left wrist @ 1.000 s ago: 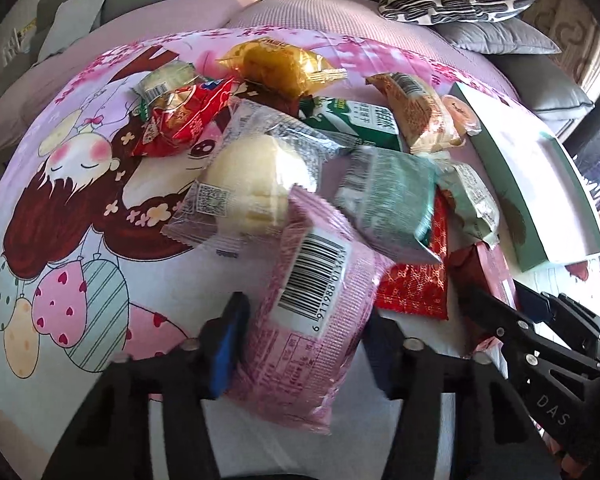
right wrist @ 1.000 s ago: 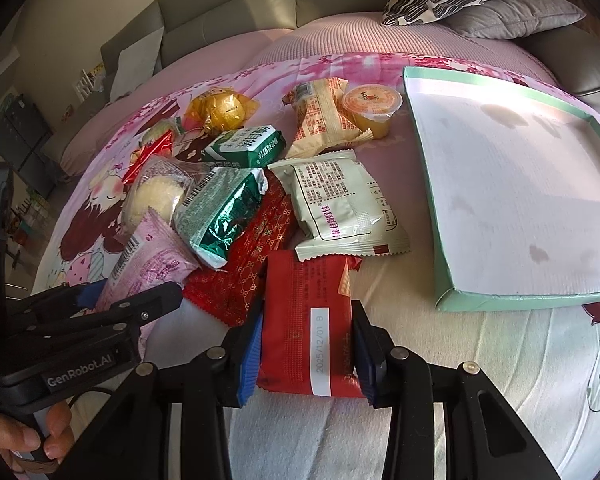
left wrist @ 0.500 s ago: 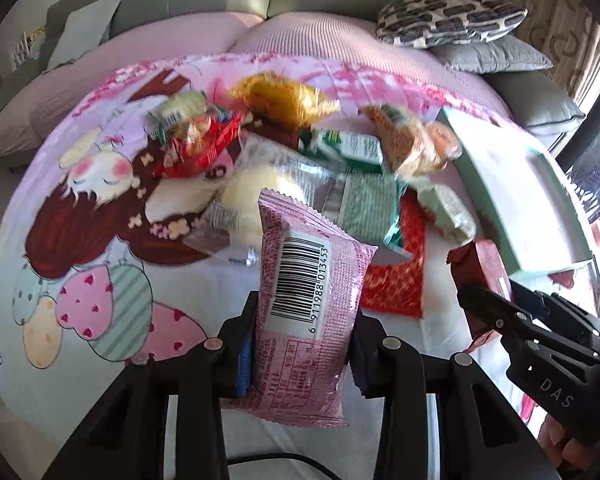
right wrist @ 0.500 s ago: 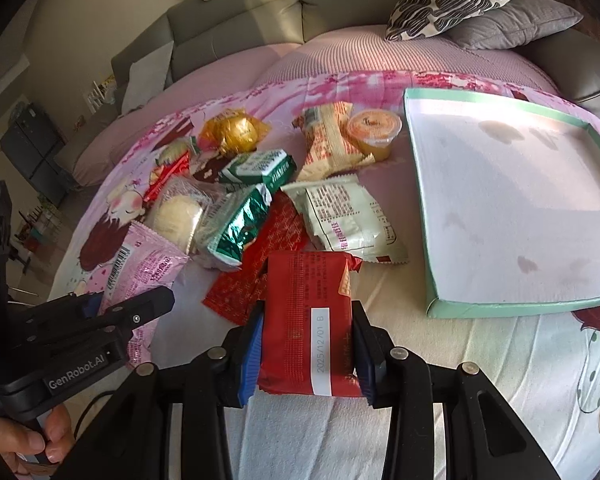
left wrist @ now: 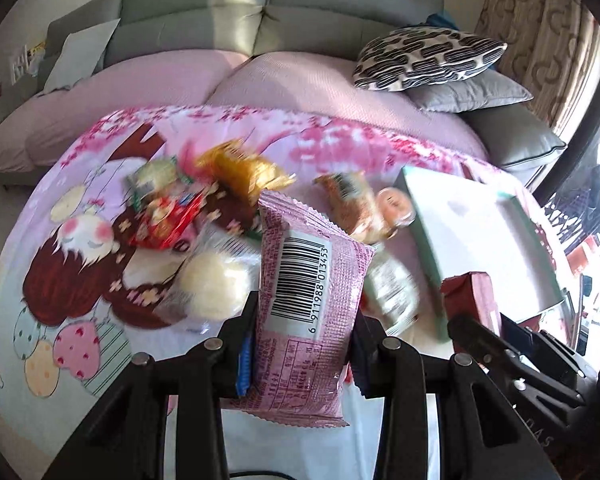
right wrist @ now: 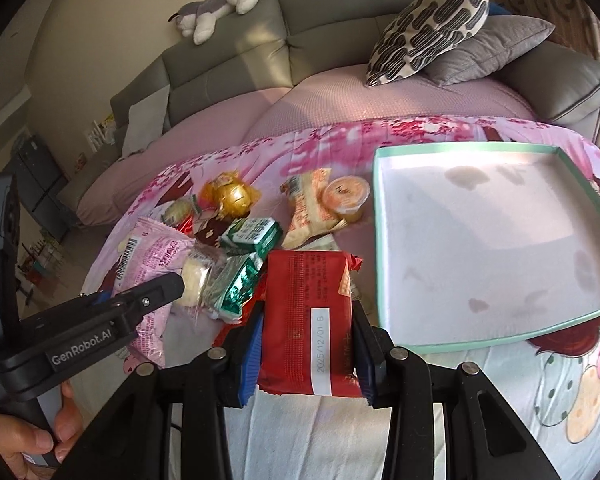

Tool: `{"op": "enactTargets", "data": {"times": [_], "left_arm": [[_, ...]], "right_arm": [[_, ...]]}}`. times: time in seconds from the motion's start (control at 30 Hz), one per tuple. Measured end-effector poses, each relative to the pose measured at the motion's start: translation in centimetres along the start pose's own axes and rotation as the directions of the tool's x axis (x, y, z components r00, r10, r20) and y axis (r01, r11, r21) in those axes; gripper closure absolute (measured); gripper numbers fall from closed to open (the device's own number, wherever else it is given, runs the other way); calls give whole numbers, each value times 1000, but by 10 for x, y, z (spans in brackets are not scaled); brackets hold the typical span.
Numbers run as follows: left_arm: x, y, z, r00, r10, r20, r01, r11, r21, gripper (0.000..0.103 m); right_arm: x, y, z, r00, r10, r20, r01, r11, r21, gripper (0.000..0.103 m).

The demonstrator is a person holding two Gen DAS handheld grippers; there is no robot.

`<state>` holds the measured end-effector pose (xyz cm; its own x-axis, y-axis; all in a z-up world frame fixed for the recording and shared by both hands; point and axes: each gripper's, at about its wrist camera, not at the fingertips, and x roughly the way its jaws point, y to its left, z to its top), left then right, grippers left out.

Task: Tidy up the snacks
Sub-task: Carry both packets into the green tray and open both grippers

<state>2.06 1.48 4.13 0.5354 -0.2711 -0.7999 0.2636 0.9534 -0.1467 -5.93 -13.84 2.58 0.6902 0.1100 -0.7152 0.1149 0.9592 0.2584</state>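
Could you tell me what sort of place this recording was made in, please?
Most likely a home living room: a grey sofa with a plush toy on its back, patterned cushions, and a cartoon-print blanket spread out with snacks.

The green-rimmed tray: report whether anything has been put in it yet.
Empty. The green-rimmed tray shows only its bare, faintly stained white floor in the right wrist view; every snack lies outside it or is held in a hand-held gripper.

Snacks [right wrist: 252,236]: heaped on the blanket [right wrist: 500,420], left of the tray [right wrist: 384,280].
Tray: seemingly bare inside.
Sofa [right wrist: 260,52]: behind.
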Motion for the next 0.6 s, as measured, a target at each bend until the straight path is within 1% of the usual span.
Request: {"op": "enactTargets", "data": {"times": [0.13,0.37,0.5,0.6], "left_arm": [[6,-20,13,999,-31,20,31,999,15,63],[24,-63,37,994,-102,48,100,994,48,63],[39,-87,45,990,-132,44,129,990,63,63],[51,-104,49,988,-146,41,143,987,77,63]], "right_arm": [[-5,-17,16,998,-67,21,66,997,29,61],[1,-60,40,982,-184,37,179,978,107,61],[5,-88,47,976,-215,38,207,966,158,61],[6,-110,49,967,-253,44,240,952,189,61]]}}
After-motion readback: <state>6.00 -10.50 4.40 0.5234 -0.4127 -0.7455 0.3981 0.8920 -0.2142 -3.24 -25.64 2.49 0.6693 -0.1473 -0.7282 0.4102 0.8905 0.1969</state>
